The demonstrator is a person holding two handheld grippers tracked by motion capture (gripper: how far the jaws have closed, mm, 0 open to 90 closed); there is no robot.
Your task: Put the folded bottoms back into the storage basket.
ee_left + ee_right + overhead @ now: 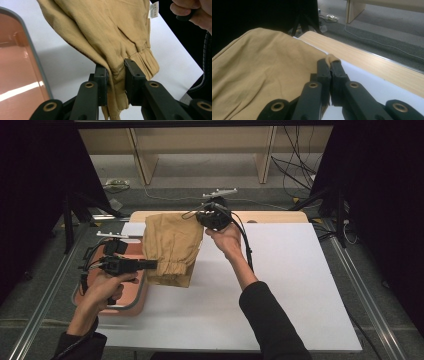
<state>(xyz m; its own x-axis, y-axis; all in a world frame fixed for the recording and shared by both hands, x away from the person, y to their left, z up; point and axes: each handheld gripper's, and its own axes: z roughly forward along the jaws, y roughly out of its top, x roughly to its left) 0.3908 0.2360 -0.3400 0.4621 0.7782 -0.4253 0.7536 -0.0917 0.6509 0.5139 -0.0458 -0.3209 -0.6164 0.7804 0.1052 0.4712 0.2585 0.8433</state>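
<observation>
Risk assessment: the left gripper (116, 75) bites only a narrow fold of the tan garment (169, 247) at its gathered cuff (147, 58), and the jaws stand a little apart around the fabric rather than fully closed; in my judgement a sideways tug could pull that fold free, since so little cloth sits between the pads. The right gripper (329, 67) pinches a small nub of hem at the very tip of its closed jaws; a slip there is the likelier fault, because the cloth barely clears the jaw ends; if either hold fails, the garment would probably sag or drop in a heap on the desk (280, 285). The pink tray (131, 302) lies just beside the lower edge of the garment; a loose hem could drag across its rim. A white label (154, 10) hangs from the cloth near the person's right hand (227, 240); the cable from that gripper trails close by and could brush the fabric.

Position: the garment is stretched between the two grippers above the left half of the desk; the right gripper holds its far upper corner, the left gripper holds its near lower edge beside the tray; whether the middle of the cloth touches the desk, I cannot tell.
</observation>
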